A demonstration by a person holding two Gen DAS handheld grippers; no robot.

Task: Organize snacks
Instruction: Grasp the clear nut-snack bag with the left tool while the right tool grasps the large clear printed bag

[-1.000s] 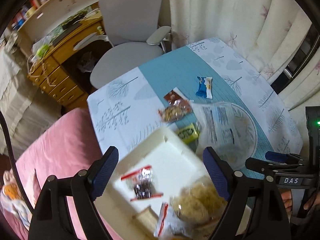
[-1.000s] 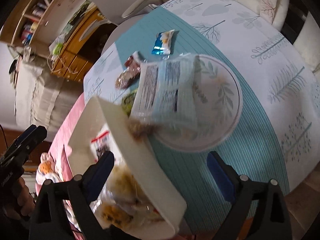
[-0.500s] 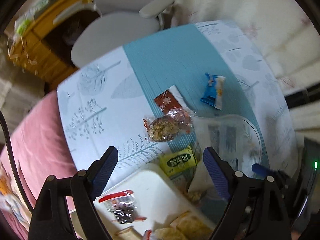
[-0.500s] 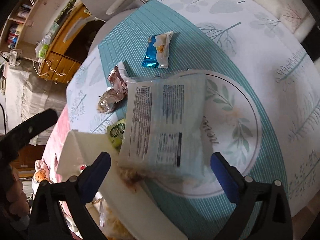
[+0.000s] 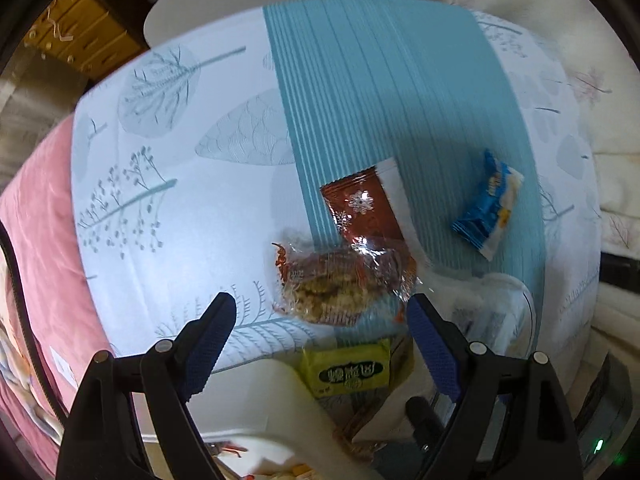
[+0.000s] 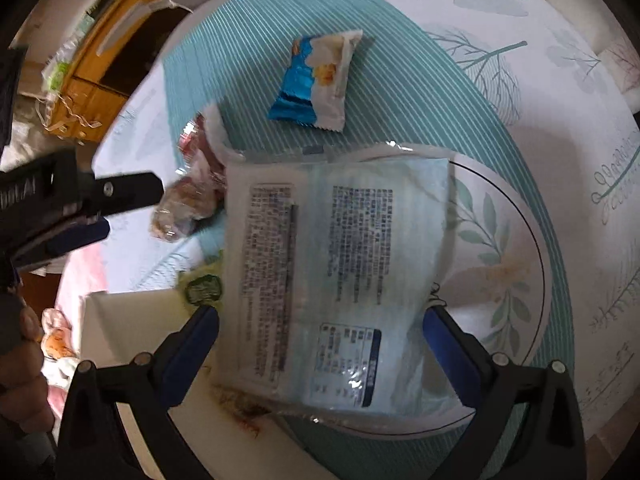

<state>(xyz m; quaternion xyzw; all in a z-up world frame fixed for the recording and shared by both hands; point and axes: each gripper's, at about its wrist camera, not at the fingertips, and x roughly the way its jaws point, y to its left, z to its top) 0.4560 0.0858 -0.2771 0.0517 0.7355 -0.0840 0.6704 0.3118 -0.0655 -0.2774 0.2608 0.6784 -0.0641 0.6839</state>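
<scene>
Leaf-print cloth with a teal stripe covers the tabletop point(image 5: 168, 240). Left claw point(image 5: 320, 332) hangs open, empty, over a clear cracker packet point(image 5: 340, 284) beside the white box point(image 5: 256, 396); a careless squeeze could crush it. Right claw point(image 6: 320, 344) gapes around a flat pale pouch point(image 6: 340, 276) lying partly on the plate point(image 6: 516, 264), seemingly overhanging its rim, so it may slide off.

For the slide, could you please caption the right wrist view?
Open right gripper over a pale blue packet lying on a plate, blue snack beyond.
</scene>
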